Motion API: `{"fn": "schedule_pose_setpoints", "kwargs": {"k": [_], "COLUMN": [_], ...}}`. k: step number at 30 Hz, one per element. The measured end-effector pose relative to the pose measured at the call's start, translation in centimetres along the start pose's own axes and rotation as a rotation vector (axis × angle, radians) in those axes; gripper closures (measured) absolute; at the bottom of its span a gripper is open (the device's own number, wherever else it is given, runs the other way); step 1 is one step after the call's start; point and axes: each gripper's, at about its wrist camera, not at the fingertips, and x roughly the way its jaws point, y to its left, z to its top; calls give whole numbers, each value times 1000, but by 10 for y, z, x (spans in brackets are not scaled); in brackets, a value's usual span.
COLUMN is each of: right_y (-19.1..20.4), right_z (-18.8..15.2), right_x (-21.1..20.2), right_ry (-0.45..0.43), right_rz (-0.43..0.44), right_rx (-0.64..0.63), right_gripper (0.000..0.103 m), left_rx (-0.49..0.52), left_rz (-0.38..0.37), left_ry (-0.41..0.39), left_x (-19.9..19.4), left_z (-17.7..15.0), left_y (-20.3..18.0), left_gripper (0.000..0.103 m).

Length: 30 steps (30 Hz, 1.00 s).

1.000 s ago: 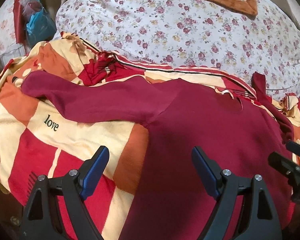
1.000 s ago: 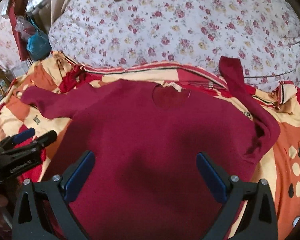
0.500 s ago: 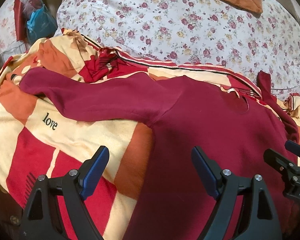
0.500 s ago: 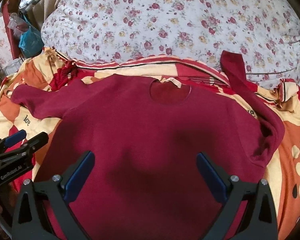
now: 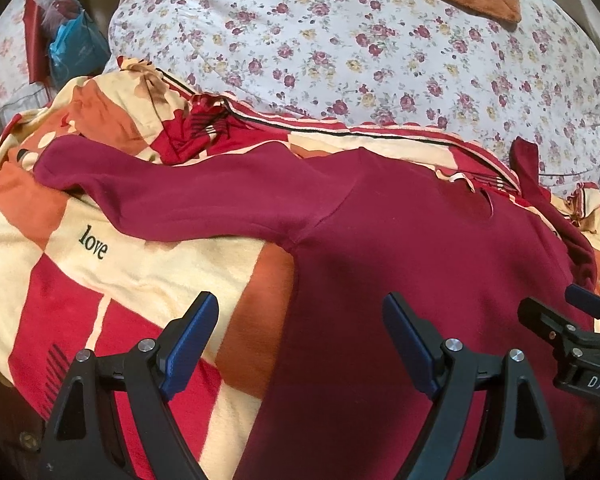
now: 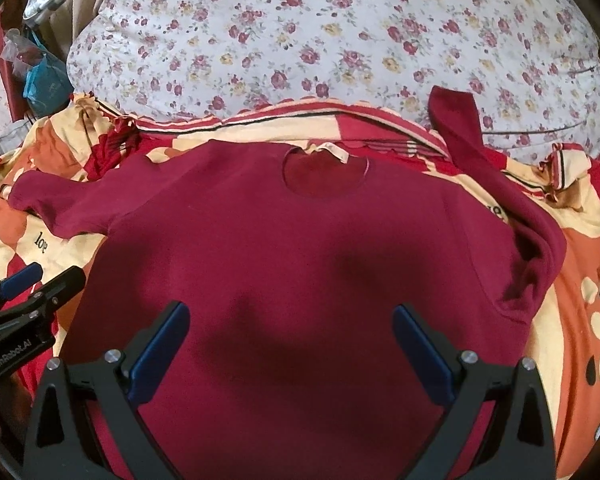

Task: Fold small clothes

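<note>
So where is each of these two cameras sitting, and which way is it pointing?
Left wrist: sits on the left gripper, looking forward over its open fingers at the sweater's outstretched sleeve and the blanket; the right gripper shows at the right edge.
Right wrist: sits on the right gripper, fingers open, facing the sweater's body and neckline; the left gripper shows at the left edge.
Shared: sweater, blanket, floral duvet.

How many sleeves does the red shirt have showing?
2. The left sleeve lies spread out flat over the blanket. The right sleeve is bent, its cuff pointing up toward the flowery quilt.
</note>
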Motion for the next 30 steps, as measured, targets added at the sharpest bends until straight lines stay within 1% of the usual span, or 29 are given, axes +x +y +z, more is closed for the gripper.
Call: {"fn": "schedule_pose_setpoints", "kwargs": {"k": [16, 30], "right_y": [-4, -5], "right_z": [-4, -4], "right_x": [16, 25], "right_ry": [37, 55], "right_rz": [1, -1], "right_rx": [22, 34], "right_gripper": [0, 0], "left_rx": [18, 10], "left_rz": [19, 32], "left_ry": [13, 12], "left_x": [9, 14], "left_z": [-1, 1], "left_y": [-4, 0], "left_gripper": [36, 36]}}
